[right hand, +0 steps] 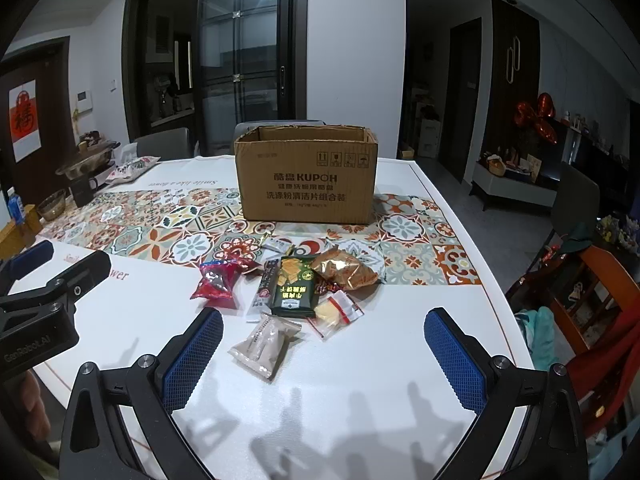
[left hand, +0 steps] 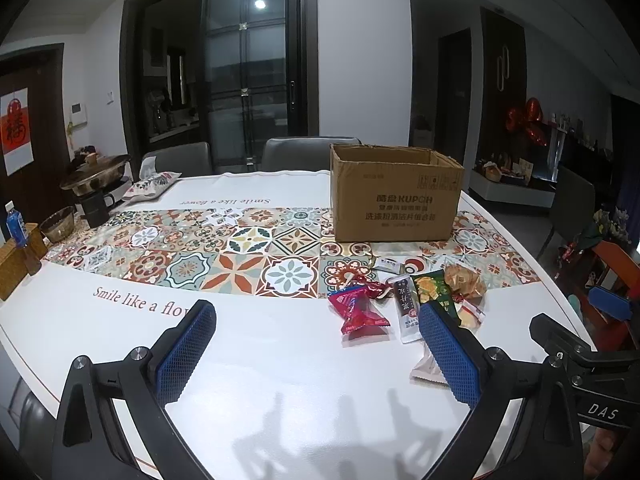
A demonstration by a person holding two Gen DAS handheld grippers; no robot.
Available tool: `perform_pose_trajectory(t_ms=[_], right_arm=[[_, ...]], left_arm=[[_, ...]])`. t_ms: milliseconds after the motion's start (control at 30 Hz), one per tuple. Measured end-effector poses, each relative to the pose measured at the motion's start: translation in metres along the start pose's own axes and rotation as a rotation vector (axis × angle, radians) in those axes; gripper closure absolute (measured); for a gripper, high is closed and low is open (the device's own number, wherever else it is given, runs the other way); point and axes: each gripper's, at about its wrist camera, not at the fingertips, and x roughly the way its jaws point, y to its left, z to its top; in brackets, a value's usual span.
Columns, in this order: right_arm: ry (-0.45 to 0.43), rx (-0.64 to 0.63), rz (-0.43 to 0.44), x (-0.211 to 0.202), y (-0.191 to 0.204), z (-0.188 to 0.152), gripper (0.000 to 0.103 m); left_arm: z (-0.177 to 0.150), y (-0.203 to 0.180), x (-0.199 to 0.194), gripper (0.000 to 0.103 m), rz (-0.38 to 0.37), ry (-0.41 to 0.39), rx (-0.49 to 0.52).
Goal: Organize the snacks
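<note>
— Far left on the desk [right hand: 132, 320], what do you see?

— A pot [left hand: 96, 178] and a blue bottle [left hand: 16, 226], too dim to read; then the left hand-held gripper [left hand: 316, 340], jaws spread wide, nothing between them, above bare desk.

— And the snacks?

— Heaped just in front of the cardboard box [right hand: 306, 176], which stands open-topped on the patterned runner [right hand: 160, 232]; the red packet [right hand: 216, 280] lies leftmost; beside it a slim white sachet [right hand: 262, 288] with its long axis running away from us toward the box; the dark green packet [right hand: 294, 286] lies the same way, print upside down; the gold bag [right hand: 344, 268] sits crumpled to the right, partly over smaller wrappers I cannot make out.

— Nearer us?

— A beige packet [right hand: 264, 346], tilted, long axis slanting up to the right; the right hand-held gripper [right hand: 324, 348] gapes wide around that patch of desk, gripping nothing.
</note>
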Motion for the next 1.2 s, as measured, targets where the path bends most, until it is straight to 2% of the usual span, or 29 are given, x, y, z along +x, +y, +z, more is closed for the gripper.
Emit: perform_pose_trajectory(t_ms=[1200], right_arm=[[0.001, -0.005, 0.005, 0.0001, 0.0023, -0.0009, 0.001]], left_arm=[[-0.0040, 0.0013, 0.0013, 0.000, 0.000, 0.001, -0.004]])
